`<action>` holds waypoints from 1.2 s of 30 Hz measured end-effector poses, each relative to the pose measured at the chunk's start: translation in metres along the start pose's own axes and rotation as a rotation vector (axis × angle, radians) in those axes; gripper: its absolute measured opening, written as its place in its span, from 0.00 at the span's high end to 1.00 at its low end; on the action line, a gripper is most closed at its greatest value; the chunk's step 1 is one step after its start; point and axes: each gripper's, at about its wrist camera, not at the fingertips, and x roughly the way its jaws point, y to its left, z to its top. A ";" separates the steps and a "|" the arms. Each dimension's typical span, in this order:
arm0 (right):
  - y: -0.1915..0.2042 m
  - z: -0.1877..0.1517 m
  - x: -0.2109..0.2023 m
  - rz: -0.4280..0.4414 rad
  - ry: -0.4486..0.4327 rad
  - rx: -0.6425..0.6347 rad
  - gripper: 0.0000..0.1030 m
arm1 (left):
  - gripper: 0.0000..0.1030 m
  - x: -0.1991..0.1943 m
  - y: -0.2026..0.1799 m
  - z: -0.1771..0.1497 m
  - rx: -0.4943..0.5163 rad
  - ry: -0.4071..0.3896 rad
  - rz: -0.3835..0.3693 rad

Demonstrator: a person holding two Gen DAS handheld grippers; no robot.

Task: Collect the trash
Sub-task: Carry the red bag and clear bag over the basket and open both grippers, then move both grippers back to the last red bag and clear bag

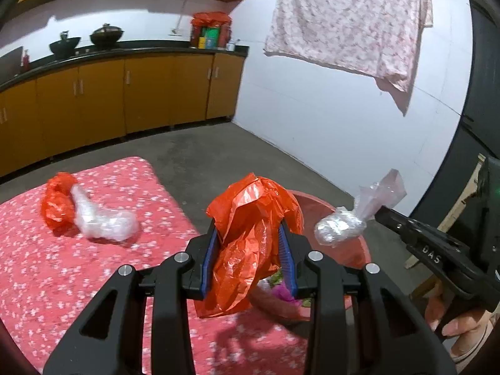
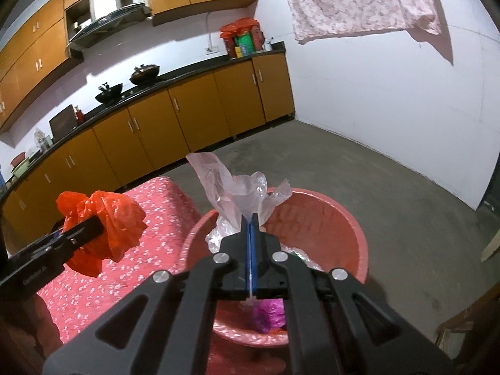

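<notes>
My left gripper [image 1: 250,225] is shut on a crumpled orange plastic bag [image 1: 250,206], which bulges out above and below the blue pads. In the right wrist view that left gripper [image 2: 95,225] holds the orange bag [image 2: 112,222] over the table's edge. My right gripper [image 2: 250,218] is shut on the neck of a clear plastic bag [image 2: 231,187], above a pink basin [image 2: 331,215]. From the left wrist view the right gripper [image 1: 378,212] carries the clear bag [image 1: 340,229] with its crumpled bundle over the basin [image 1: 350,250]. Purple trash [image 2: 265,312] lies in the basin.
On the table's pink floral cloth [image 1: 78,275] lie another orange bag [image 1: 57,200] and a clear plastic bundle [image 1: 103,220]. Orange cabinets [image 2: 193,118] with a dark counter line the far wall. A patterned cloth [image 1: 350,15] hangs overhead. Bare concrete floor [image 2: 375,168] surrounds the basin.
</notes>
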 end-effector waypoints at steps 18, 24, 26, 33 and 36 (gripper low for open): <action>-0.038 0.001 0.015 -0.019 0.010 0.073 0.98 | 0.66 0.047 -0.040 -0.006 0.027 0.080 -0.086; -0.045 0.002 0.020 0.011 0.011 0.096 0.93 | 0.52 0.063 -0.040 -0.009 -0.011 0.114 -0.096; -0.049 0.002 0.022 0.023 0.019 0.114 0.88 | 0.44 0.066 -0.036 -0.013 -0.029 0.122 -0.088; -0.055 -0.004 0.022 -0.012 0.022 0.135 0.49 | 0.27 0.062 -0.012 -0.019 -0.062 0.124 -0.014; -0.054 -0.005 0.017 -0.016 -0.001 0.139 0.28 | 0.17 0.053 0.000 -0.022 -0.063 0.100 0.042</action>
